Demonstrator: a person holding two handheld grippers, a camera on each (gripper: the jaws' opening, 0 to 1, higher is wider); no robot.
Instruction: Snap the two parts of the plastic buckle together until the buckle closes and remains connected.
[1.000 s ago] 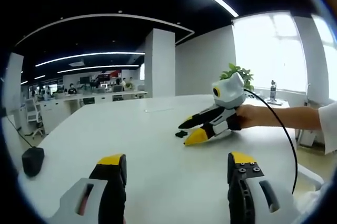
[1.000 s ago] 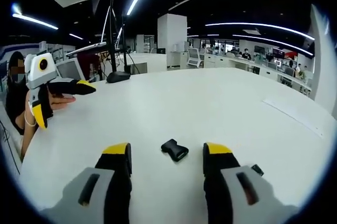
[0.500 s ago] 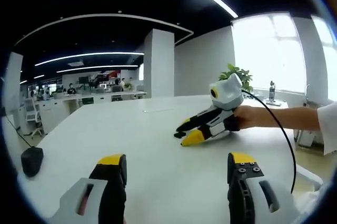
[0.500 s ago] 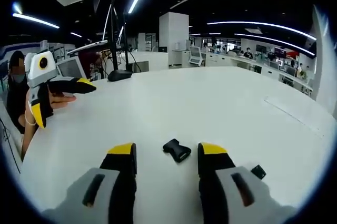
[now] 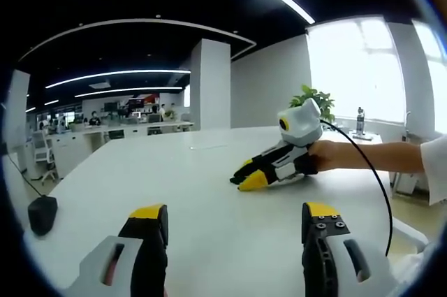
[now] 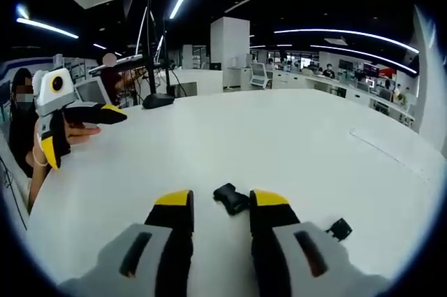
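Right gripper view has the right gripper partly closed around one black buckle half without gripping it, the other piece sits at 4 o'clock, left gripper wide open and empty, so nothing's snapped yet.

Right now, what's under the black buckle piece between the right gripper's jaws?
The buckle piece lies on the bare white table, between the right gripper's yellow tips. Its near end is covered by the right-hand jaw, so any contact there cannot be seen.
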